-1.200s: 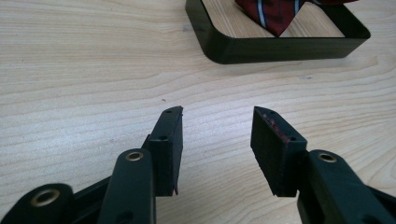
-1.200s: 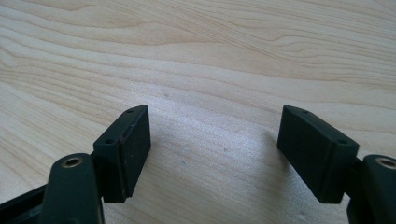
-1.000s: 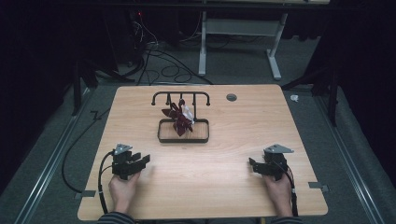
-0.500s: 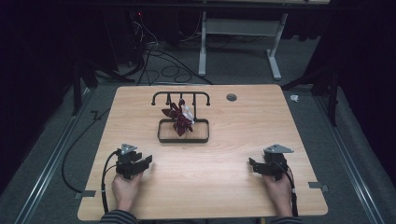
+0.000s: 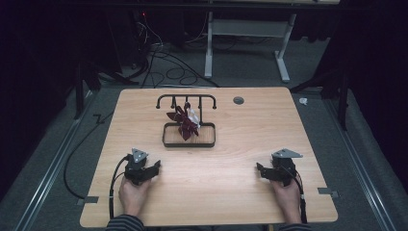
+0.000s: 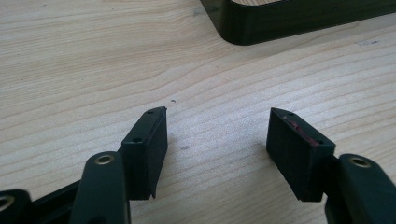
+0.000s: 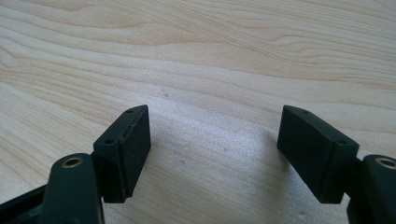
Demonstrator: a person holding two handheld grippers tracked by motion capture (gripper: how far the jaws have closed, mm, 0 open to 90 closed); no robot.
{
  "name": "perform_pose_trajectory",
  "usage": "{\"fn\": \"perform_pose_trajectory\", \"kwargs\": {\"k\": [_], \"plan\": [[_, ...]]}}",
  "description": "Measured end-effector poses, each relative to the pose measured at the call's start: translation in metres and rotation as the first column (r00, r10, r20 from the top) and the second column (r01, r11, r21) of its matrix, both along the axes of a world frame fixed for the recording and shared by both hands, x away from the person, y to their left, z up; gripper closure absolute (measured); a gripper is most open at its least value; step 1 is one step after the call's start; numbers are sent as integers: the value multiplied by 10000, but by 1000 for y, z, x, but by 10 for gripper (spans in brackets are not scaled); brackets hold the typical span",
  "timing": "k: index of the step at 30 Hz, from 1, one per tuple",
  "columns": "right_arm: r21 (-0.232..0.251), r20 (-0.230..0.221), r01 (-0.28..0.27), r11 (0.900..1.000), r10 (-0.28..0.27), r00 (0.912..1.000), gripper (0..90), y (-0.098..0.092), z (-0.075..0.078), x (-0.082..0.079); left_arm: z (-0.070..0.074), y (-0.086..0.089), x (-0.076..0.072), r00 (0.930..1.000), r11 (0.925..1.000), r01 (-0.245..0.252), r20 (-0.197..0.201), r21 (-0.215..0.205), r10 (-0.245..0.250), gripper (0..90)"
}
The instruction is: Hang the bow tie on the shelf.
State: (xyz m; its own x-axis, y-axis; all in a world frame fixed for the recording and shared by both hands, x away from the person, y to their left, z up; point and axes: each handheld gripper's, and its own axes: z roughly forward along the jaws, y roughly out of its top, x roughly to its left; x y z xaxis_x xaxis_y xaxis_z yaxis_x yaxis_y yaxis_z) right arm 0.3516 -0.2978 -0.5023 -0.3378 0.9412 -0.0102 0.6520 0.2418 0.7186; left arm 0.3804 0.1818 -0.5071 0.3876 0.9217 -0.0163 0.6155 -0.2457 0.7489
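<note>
On a pale wooden table, a person's two hands rest near the front edge, each holding a black two-jaw gripper, with a black rack standing toward the middle as the fixed point of the scene. The left gripper has edged a little lower and nearer the person's side than a second ago, while the right gripper sits where it was. The rack and its load have not moved.

The left gripper lies in front of the rack and to its left, jaws spread apart with bare wood between them; in the left gripper view a rounded corner of the rack's dark base shows just ahead. The right gripper lies well to the rack's right and forward of it, jaws likewise wide apart over bare table, gripping nothing.

A dark red bundle with a white patch hangs or leans from the rack's hooked rail over its tray; what it is cannot be made out. Behind the rack a small grey disc sits in the tabletop. Cables sprawl on the floor beyond, and the room's edges are lost in darkness.
</note>
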Motion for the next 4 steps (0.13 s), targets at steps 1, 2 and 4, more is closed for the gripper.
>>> {"fn": "perform_pose_trajectory", "kwargs": {"k": [1,2,4], "plan": [[-2,2,-3,10000,3,10000,269,0,0,0,0,0,0,10000,10000,-29,9,-5,29,388],[0,2,-1,10000,1,10000,269,0,0,0,0,0,0,10000,10000,-29,9,-5,29,386],[-3,1,-3,10000,3,10000,269,0,0,0,0,0,0,10000,10000,-28,7,-3,28,386]]}}
